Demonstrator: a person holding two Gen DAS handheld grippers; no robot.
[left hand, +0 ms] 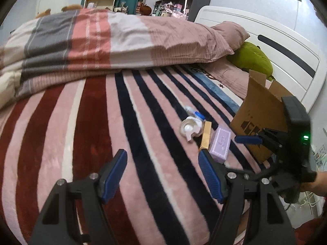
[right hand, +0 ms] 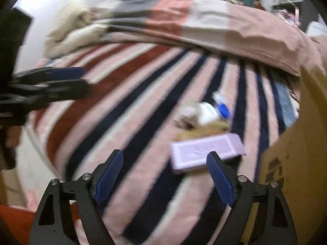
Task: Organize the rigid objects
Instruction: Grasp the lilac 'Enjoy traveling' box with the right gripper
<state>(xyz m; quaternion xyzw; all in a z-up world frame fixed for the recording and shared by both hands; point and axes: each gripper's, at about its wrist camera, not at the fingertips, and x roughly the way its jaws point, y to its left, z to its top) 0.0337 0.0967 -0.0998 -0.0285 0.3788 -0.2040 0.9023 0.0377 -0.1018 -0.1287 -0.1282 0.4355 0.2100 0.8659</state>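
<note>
A small pile lies on the striped blanket [left hand: 143, 122]: a lilac box [left hand: 220, 145] [right hand: 206, 151], a gold bar-shaped box [left hand: 206, 135], a white round lidded jar [left hand: 191, 129] and a white tube with a blue cap [left hand: 195, 113] [right hand: 222, 108]. A brown cardboard box [left hand: 261, 110] [right hand: 296, 153] stands just right of them. My left gripper [left hand: 162, 152] is open over bare blanket, left of the pile. My right gripper [right hand: 165, 153] is open with nothing between its pads; its right finger [right hand: 218, 175] overlaps the lilac box's near edge. The right wrist view is blurred.
A folded striped duvet [left hand: 102, 40] fills the far side of the bed. A pink pillow [left hand: 231, 32], a green plush [left hand: 253, 57] and the white headboard [left hand: 286, 47] are at the right. The bed's near edge runs at the lower left in the right wrist view.
</note>
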